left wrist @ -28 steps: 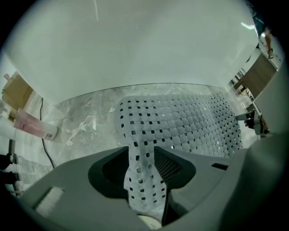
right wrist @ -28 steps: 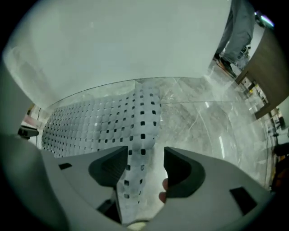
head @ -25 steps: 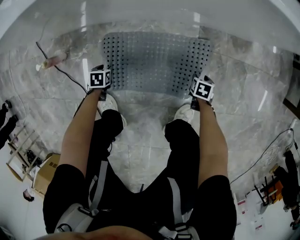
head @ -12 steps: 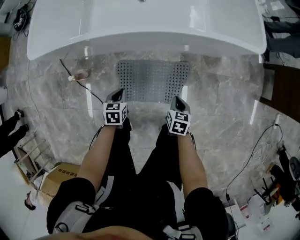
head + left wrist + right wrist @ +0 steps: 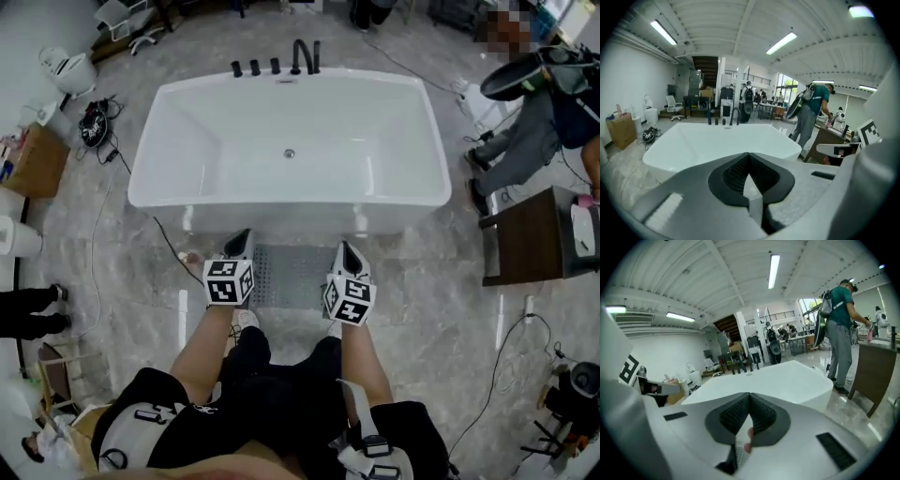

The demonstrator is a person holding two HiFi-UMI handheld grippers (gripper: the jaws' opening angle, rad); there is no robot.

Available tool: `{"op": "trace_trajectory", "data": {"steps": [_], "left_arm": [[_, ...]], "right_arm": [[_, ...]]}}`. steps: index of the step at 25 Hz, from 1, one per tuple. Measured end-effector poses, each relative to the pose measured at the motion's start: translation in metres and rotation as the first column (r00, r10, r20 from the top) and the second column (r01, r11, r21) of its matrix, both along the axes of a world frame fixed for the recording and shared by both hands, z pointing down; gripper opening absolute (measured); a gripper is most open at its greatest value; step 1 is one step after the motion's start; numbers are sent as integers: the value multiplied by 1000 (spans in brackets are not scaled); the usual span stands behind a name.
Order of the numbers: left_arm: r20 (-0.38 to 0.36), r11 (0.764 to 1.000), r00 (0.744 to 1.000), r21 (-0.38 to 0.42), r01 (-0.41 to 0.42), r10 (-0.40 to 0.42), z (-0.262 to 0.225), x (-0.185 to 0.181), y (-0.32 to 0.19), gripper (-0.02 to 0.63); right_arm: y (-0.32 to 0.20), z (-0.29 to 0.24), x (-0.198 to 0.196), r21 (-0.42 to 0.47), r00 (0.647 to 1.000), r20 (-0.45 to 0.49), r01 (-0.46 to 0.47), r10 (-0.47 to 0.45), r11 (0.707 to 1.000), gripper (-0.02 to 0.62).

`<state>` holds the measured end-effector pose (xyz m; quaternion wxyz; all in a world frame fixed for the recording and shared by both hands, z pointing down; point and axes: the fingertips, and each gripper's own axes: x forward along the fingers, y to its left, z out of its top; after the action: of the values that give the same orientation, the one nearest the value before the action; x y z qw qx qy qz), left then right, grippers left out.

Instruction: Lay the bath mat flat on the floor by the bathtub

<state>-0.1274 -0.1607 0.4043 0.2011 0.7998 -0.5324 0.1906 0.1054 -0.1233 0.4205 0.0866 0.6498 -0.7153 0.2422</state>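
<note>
The grey perforated bath mat (image 5: 292, 277) lies flat on the marble floor against the front of the white bathtub (image 5: 289, 150). In the head view, both grippers are held up above the mat's near edge and point toward the tub. My left gripper (image 5: 241, 236) is over the mat's left side and my right gripper (image 5: 348, 247) over its right side. Both are shut and hold nothing. The left gripper view shows that gripper (image 5: 749, 155) with its jaws together and the tub (image 5: 717, 140) beyond. The right gripper (image 5: 750, 397) is likewise shut, facing the tub (image 5: 783, 378).
A black faucet set (image 5: 302, 54) stands at the tub's far rim. A dark cable (image 5: 171, 246) runs along the floor left of the mat. A brown table (image 5: 525, 234) and a person in teal (image 5: 530, 117) are at the right. A cardboard box (image 5: 37, 159) sits at the left.
The head view has risen well away from the floor, so the whole tub now shows. Both grippers have lifted off the mat's near corners and drawn closer together. The mat stays flat.
</note>
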Motion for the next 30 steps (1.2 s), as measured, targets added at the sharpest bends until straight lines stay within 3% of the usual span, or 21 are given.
{"op": "trace_trajectory", "data": {"steps": [3,6,10,15,26,30], "left_arm": [[13,989,1000,144,-14,12,-84,6,-8,3],[-30,965,999,262,-18,27,-163,14,-3,3],[-64,935,998,355,-3,28,-229,-2,7,3],[-100,931,995,363,38,-1,-245,-18,11,3],[-87,934,996,357,2,31,-245,-8,30,3],[-86,937,996,348,-2,33,-243,-3,32,3]], "right_arm": [[-12,-73,11,104,1000,-25,-11,14,995,6],[-16,-149,22,231,998,-60,-20,34,973,6],[-14,-224,13,360,998,-55,-15,38,933,5],[-10,-239,7,374,1000,-17,-17,25,927,6],[6,-245,7,374,999,-44,3,14,928,6],[9,-248,9,367,1000,-4,8,-7,930,6]]}}
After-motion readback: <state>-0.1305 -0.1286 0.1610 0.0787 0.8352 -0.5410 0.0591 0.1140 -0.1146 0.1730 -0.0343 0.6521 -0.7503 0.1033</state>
